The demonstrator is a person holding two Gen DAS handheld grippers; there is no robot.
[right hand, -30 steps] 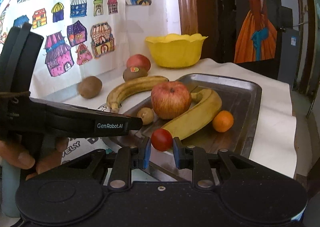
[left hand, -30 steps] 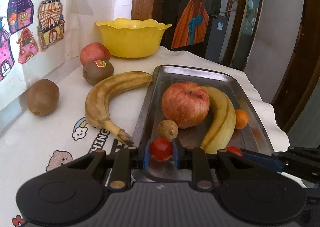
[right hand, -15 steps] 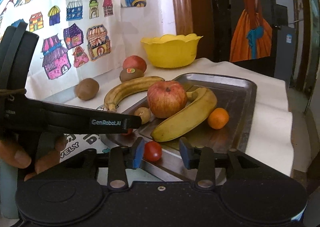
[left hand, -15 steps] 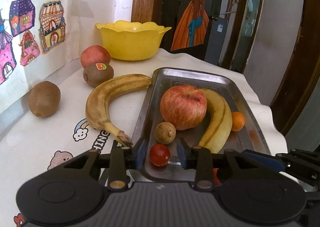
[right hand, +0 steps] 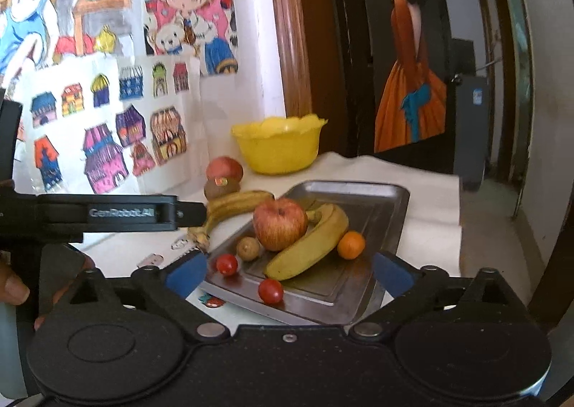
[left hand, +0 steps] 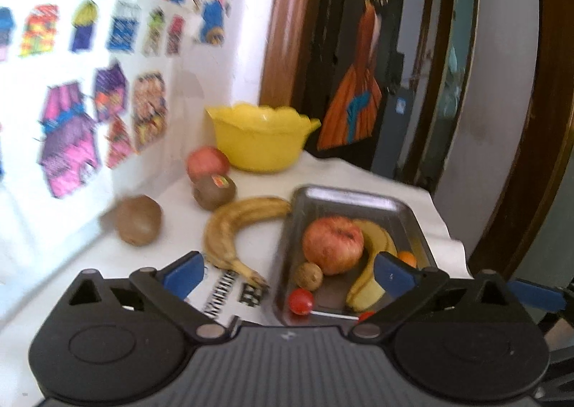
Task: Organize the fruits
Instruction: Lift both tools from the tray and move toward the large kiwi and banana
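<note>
A metal tray [left hand: 358, 196] [right hand: 380, 213] holds a red apple [left hand: 333, 245] [right hand: 280, 224], a banana [right hand: 312, 245], a small orange [right hand: 351, 245], a small brown fruit [right hand: 248, 247] and two cherry tomatoes [right hand: 226, 263] [right hand: 270, 290]. One tomato [left hand: 300, 301] lies at the tray's near end in the left wrist view. My left gripper [left hand: 288, 274] is open and empty, above and short of the tray. My right gripper [right hand: 287, 274] is open and empty, with the tray's near edge between its fingers.
On the white cloth left of the tray lie a loose banana [left hand: 233, 227], two kiwis [left hand: 139, 220] [left hand: 214, 192] and a red apple [left hand: 207, 163]. A yellow bowl [left hand: 262, 141] stands at the back. Drawings cover the wall on the left.
Both grippers opened wide and let go of their cherry tomatoes, which now lie in the tray. Both grippers have pulled back and risen.
</note>
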